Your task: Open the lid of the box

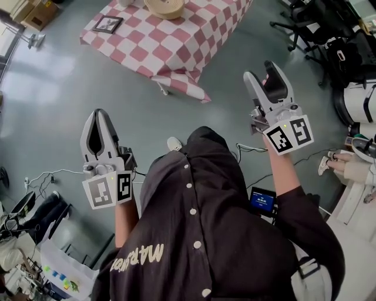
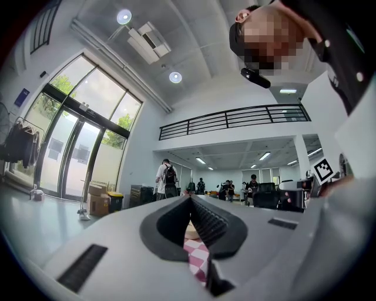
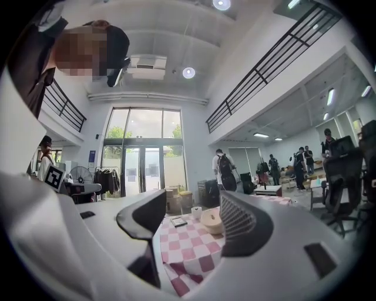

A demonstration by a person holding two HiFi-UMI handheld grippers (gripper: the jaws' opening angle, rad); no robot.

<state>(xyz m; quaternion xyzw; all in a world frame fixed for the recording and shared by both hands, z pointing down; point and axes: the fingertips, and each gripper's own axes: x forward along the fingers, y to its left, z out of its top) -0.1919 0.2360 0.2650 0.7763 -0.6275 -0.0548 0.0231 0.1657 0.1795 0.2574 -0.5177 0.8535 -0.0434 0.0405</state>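
Note:
A round beige box stands on a table under a red-and-white checked cloth, at the top of the head view and well ahead of both grippers. My left gripper is held out at the lower left, its jaw tips touching and nothing in them. My right gripper is held out at the right with its jaws apart and empty. Between the right jaws I see the box on the cloth, far off. In the left gripper view a slice of cloth shows below the meeting tips.
A framed picture lies on the table's left part, and a white roll stands near the box. Office chairs stand at the right, cardboard boxes at the top left. Cables trail on the grey floor. A seated person's legs are at the right.

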